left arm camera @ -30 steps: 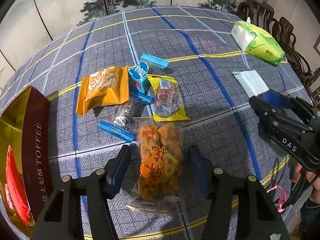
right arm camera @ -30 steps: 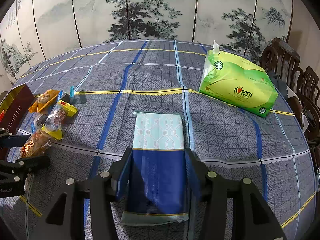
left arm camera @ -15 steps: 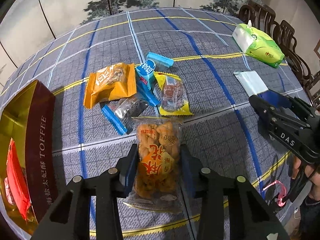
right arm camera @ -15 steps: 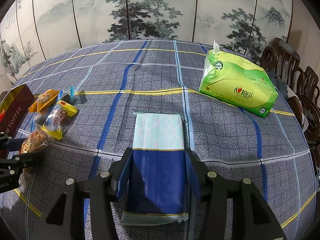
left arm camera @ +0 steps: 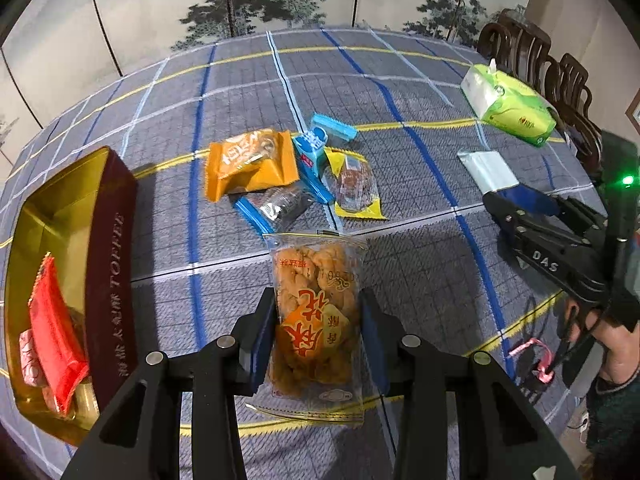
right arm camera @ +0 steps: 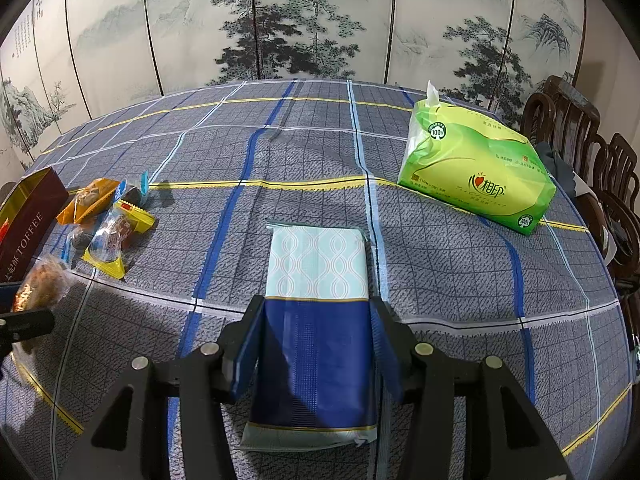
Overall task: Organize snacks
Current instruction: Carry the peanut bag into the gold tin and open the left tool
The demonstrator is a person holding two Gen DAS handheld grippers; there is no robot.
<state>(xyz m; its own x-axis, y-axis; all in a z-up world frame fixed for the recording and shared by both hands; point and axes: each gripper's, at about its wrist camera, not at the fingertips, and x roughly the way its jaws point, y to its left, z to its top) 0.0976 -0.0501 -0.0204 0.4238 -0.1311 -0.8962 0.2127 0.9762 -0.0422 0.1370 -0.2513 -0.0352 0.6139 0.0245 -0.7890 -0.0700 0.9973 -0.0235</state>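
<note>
I have the clear bag of fried twists point(left arm camera: 318, 312) clamped in my left gripper point(left arm camera: 318, 334), low centre of the left wrist frame, the jaws having just closed onto its sides. Its long axis runs up the frame, along the fingers. The toffee box point(left arm camera: 108, 264) lies open at the left edge, beside the bag, so I judge the coming move goes leftward; the left gripper is the nearer one. The other snacks point(left arm camera: 288, 172) sit in a loose pile above, centre frame. My right gripper point(right arm camera: 318, 344) straddles a blue tissue pack point(right arm camera: 316, 292); I cannot tell if its pads press. All rests on a plaid tablecloth point(left arm camera: 400, 240), a painted screen point(right arm camera: 320, 20) behind.
</note>
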